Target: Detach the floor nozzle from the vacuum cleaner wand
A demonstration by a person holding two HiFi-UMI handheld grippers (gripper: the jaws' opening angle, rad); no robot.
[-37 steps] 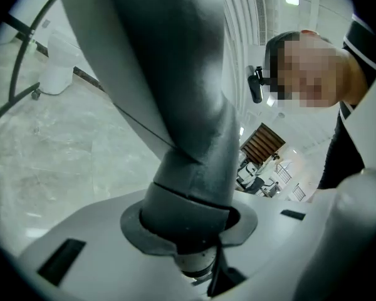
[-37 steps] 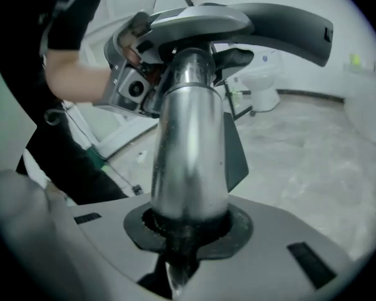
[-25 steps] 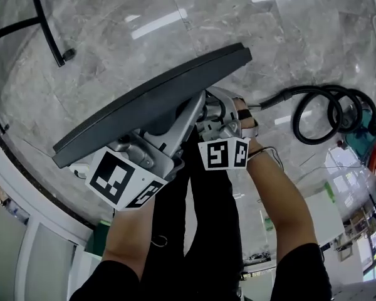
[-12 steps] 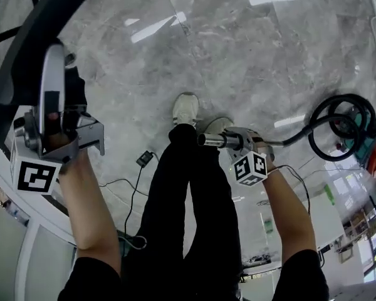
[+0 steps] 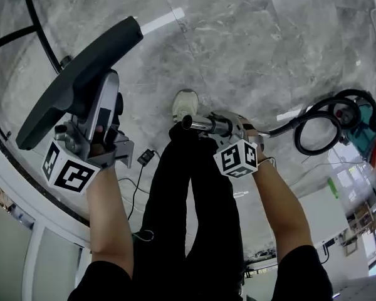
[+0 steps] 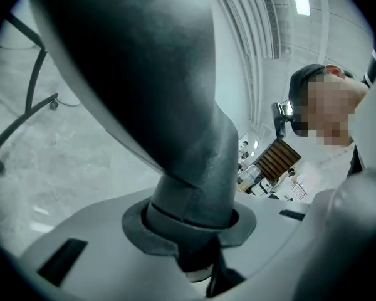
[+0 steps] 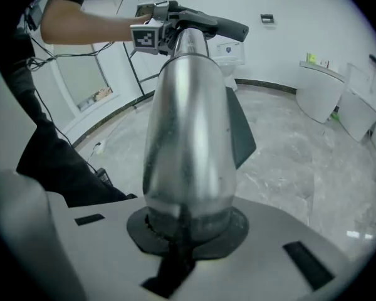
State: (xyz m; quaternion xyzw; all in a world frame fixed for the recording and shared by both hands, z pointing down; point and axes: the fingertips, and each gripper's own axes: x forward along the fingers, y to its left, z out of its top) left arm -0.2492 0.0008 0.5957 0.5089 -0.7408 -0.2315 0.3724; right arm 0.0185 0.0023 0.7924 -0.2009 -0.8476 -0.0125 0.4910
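Floor nozzle [image 5: 75,89] clenched in left tool [image 5: 99,133] — wand [image 5: 199,124] clenched in right tool [image 5: 230,129] — well apart.

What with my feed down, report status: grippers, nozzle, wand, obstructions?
Left gripper jaws shut on floor nozzle neck. Right gripper jaws shut on wand. Nozzle off wand, held apart. Nothing between; cable on floor below.
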